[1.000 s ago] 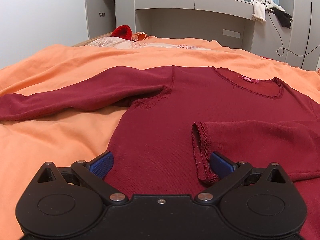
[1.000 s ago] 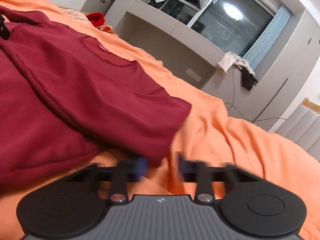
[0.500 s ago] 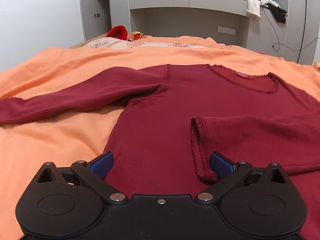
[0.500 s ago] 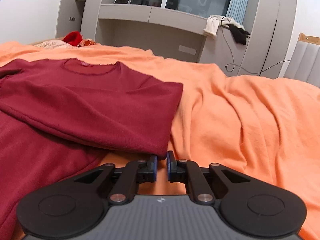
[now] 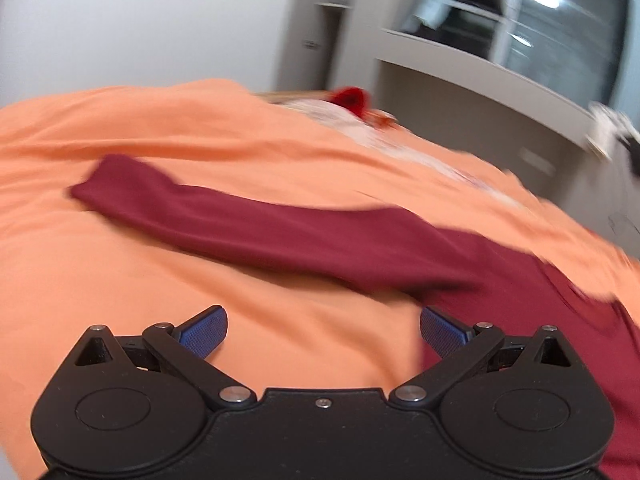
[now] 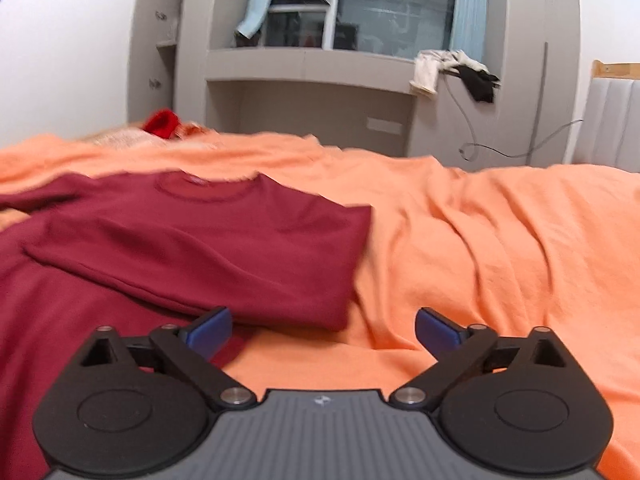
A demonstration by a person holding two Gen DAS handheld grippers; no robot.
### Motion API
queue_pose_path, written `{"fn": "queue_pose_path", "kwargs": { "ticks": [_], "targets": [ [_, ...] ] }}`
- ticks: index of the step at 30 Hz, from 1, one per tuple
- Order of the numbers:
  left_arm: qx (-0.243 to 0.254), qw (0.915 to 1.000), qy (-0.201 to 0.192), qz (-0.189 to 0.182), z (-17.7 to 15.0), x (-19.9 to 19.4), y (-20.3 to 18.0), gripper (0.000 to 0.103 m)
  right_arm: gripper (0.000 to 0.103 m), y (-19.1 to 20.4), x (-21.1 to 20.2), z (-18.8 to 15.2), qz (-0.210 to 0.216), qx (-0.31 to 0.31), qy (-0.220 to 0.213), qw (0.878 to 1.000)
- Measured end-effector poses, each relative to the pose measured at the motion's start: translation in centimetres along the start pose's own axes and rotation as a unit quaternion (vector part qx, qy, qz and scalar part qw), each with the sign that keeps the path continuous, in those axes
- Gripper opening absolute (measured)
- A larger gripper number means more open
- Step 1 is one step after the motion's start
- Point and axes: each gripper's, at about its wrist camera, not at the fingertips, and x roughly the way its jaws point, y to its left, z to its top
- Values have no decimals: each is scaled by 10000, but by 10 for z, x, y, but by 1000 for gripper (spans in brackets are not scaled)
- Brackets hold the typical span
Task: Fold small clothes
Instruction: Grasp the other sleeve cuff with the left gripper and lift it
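Observation:
A dark red long-sleeved top (image 6: 192,240) lies flat on the orange bedspread (image 6: 500,248). Its right sleeve is folded across the chest, and the folded edge ends at a corner (image 6: 344,312). The left sleeve (image 5: 248,224) stretches out straight over the spread, cuff at the far left. My left gripper (image 5: 323,326) hangs open over bare spread below that sleeve, beside the body's edge (image 5: 520,300). My right gripper (image 6: 323,328) has its jaws opening wide, nothing between them, just in front of the folded corner.
A grey shelf unit (image 6: 312,68) with a window stands past the bed's far edge. Clothes (image 6: 456,72) and a cable (image 6: 520,148) hang at its right. A small red item (image 6: 161,123) lies on a patterned cloth at the far left of the bed.
The right gripper went from nearly shut at the folded edge to wide open and drew back a little. The left gripper swung left, from over the top's body to beside the outstretched sleeve.

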Motion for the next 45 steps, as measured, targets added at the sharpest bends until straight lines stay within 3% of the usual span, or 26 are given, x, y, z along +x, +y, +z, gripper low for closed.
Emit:
{"fn": "queue_pose_path", "kwargs": {
  "ticks": [3, 8, 14, 19, 21, 24, 26, 27, 28, 29, 31, 34, 37, 39, 42, 45],
  "targets": [
    [-411, 9988, -79, 256, 10, 4, 38, 102, 103, 8, -8, 2, 348, 106, -137, 9992],
    [-1072, 9935, -231, 299, 22, 11, 92, 102, 103, 22, -12, 2, 956, 319, -170, 9948],
    [-1604, 9863, -394, 1, 35, 36, 127, 102, 103, 40, -9, 0, 1113, 118, -191, 9935],
    [-2105, 9764, -354, 321, 53, 66, 143, 94, 103, 41, -4, -2, 1147, 109, -146, 9932],
    [-2239, 9726, -431, 460, 58, 74, 147, 85, 103, 39, 0, -4, 1161, 161, -64, 9931],
    [-2491, 9640, -547, 749, 59, 83, 154, 64, 103, 38, 3, -6, 1207, 215, 19, 9924],
    [-2639, 9576, -688, 928, 59, 84, 160, 39, 103, 38, 4, -6, 1238, 234, 39, 9920],
    [-2736, 9537, -772, 976, 58, 84, 163, 32, 103, 37, 4, -7, 1248, 240, 42, 9919],
    [-2811, 9508, -823, 1012, 57, 85, 165, 15, 103, 37, 4, -7, 1260, 244, 47, 9917],
    [-2880, 9483, -865, 1017, 58, 86, 168, 7, 103, 37, 4, -8, 1271, 249, 49, 9916],
    [-2909, 9468, -1017, 928, 60, 85, 170, 5, 103, 37, 5, -8, 1296, 258, 65, 9912],
    [-2448, 9573, -1385, 673, 70, 72, 152, 4, 103, 36, 5, -8, 1305, 285, 64, 9910],
    [-1549, 9700, -1830, 404, 91, 51, 121, 4, 103, 37, 3, -8, 1310, 291, 39, 9909],
    [-919, 9728, -2119, 192, 105, 33, 96, 4, 103, 38, 2, -9, 1320, 270, 27, 9909],
    [-97, 9699, -2423, -216, 119, 4, 56, 4, 103, 40, 0, -8, 1326, 215, -11, 9909],
    [735, 9567, -2737, -668, 119, -29, 8, 4, 103, 42, -4, -7, 1311, 139, -89, 9912]
  ]
}}
